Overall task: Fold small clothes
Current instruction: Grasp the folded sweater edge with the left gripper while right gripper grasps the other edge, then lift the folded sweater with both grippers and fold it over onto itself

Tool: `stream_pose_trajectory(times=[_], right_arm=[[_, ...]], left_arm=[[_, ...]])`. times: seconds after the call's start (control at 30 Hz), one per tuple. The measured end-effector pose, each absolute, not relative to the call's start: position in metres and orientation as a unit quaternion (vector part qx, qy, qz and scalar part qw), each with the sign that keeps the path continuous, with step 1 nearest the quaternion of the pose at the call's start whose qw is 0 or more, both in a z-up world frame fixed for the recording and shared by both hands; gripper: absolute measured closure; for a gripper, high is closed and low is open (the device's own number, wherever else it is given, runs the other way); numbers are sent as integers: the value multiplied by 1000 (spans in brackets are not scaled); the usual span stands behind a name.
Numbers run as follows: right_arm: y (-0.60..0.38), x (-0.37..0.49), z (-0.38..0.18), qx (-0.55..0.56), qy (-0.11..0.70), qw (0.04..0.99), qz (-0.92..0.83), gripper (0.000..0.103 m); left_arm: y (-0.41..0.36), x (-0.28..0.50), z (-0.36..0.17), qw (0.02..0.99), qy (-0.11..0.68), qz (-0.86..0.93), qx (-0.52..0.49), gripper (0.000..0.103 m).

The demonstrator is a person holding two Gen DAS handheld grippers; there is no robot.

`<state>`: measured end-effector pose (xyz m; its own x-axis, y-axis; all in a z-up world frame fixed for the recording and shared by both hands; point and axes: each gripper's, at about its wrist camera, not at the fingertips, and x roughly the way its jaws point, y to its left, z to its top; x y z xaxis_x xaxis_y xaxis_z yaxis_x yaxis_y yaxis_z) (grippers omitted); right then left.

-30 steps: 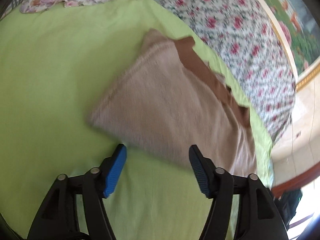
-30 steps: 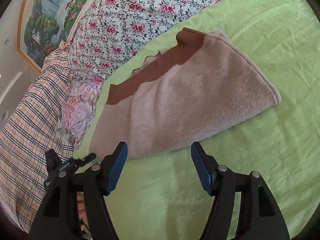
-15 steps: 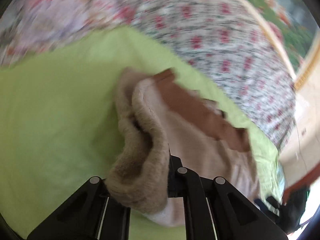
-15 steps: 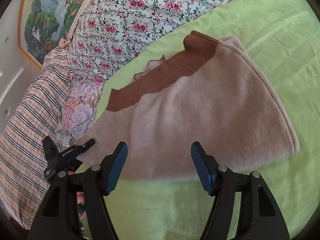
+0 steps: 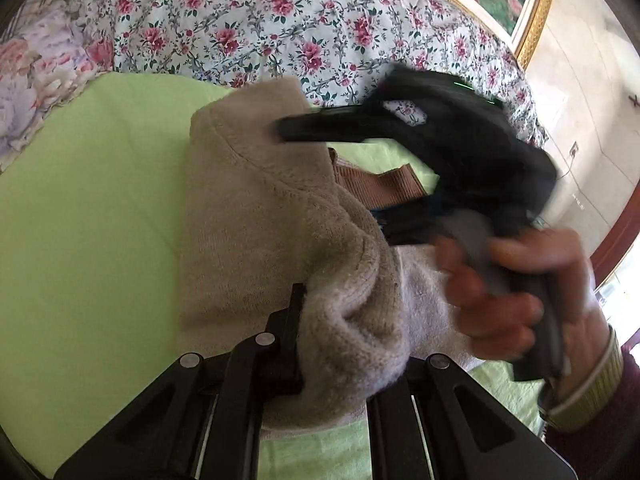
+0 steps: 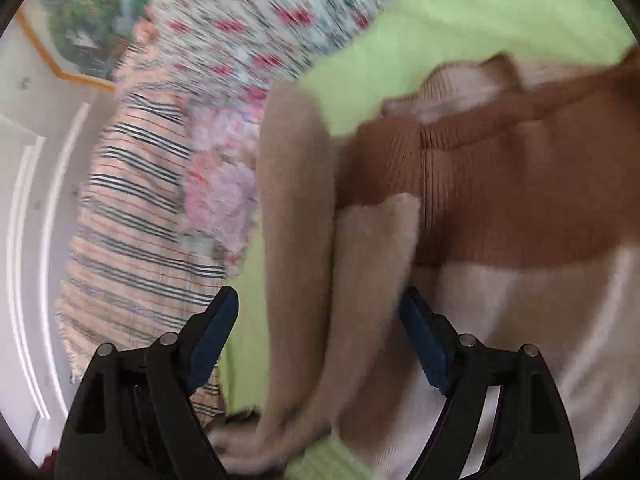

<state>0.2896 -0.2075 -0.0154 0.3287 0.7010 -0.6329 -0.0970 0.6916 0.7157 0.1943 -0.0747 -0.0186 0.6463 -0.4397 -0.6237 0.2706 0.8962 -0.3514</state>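
Mid-fold. Left gripper [image 5: 320,344] clamped on bunched edge of beige sweater [image 5: 256,216], lifted off green bed sheet [image 5: 88,200]. Right gripper [image 6: 320,336] jaws just widening, cloth between, not pinched. Next, likely: right pins the far side, left carries edge across.

Left tool [image 5: 320,344] clamped on beige garment [image 5: 256,216], green sheet [image 5: 88,200], floral quilt [image 5: 256,20]

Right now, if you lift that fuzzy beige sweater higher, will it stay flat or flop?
Probably flop: the sweater already bunches and droops around the left gripper pinching it. It looks soft and fairly light. Its fuzzy knit likely won't slide much on the green sheet.
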Motion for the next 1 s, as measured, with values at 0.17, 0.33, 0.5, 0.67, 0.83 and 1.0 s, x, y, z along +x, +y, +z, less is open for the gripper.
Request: stream_pose_trajectory(times=[0.17,0.33,0.5,0.67,0.83,1.0], right_arm=[[-192,309,-8,254,499,791,246,83],[-216,293,39,194,451,837,241,88],[-285,275,68,141,425,870,207,88],[-337,273,38,111,451,874,143,88],[-358,269,17,100,456,876,123,88],[-373,268,6,101,457,877,108,87]], left_arm=[[-76,192,-14,900,373,-201,-104,96],[-95,183,10,899,354,-241,-97,96],[-169,186,17,879,367,-296,-74,96],[-237,199,-18,851,412,-318,-68,96],[-264,198,-41,842,428,-324,-52,96],[-271,205,-53,835,441,-327,-44,95]])
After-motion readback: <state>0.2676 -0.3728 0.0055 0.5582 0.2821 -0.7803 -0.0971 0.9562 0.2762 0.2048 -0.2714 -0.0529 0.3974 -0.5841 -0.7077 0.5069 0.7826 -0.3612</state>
